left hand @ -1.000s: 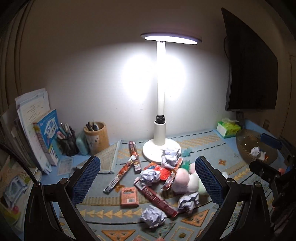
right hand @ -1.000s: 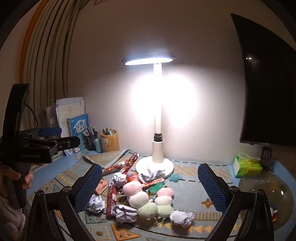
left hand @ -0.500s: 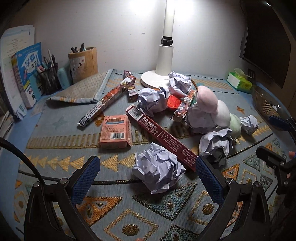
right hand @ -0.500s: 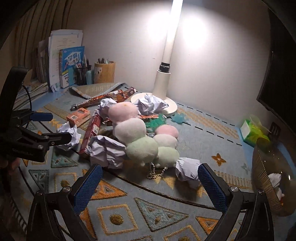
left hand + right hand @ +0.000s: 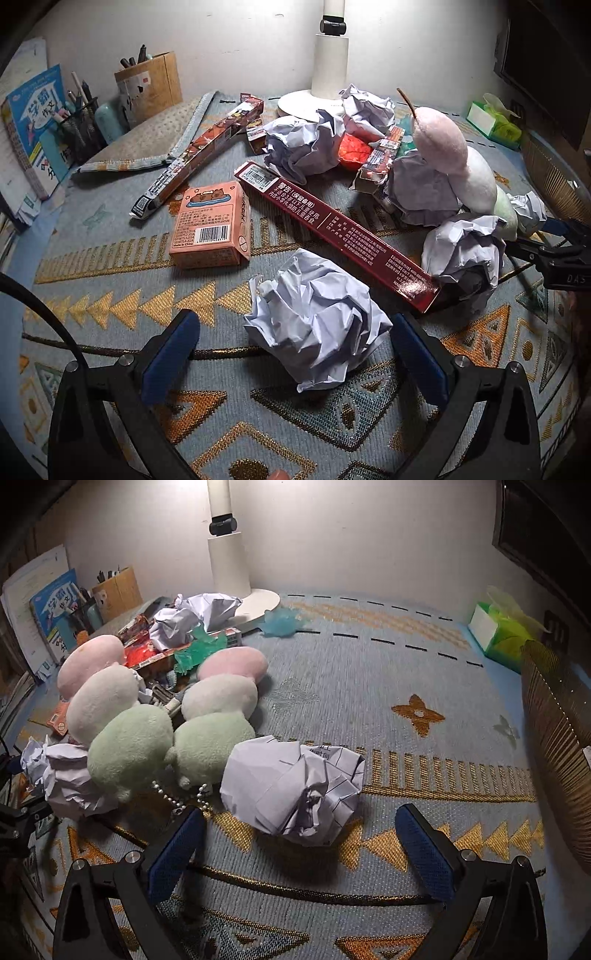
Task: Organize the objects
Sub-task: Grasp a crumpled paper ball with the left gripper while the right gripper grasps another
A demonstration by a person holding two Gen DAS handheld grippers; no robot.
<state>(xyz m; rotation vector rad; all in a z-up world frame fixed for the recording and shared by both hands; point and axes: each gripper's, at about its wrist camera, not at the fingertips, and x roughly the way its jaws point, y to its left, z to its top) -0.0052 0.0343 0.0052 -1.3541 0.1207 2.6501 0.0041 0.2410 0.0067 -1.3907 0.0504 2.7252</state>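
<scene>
Two hand-held grippers have come down low over the patterned mat (image 5: 110, 258) on the bench since a second ago, when both looked toward the lamp head from higher up. The left hand-held gripper (image 5: 291, 354) is spread wide, its blue pads either side of a crumpled paper ball (image 5: 317, 321) without touching it. The right hand-held gripper (image 5: 301, 853) is likewise spread, just short of another paper ball (image 5: 295, 790) lying beside two plush dumpling strings (image 5: 155, 720). The left view counts six paper balls, one dark red long box (image 5: 332, 229), one orange box (image 5: 210, 225) and one lamp base (image 5: 310, 103).
</scene>
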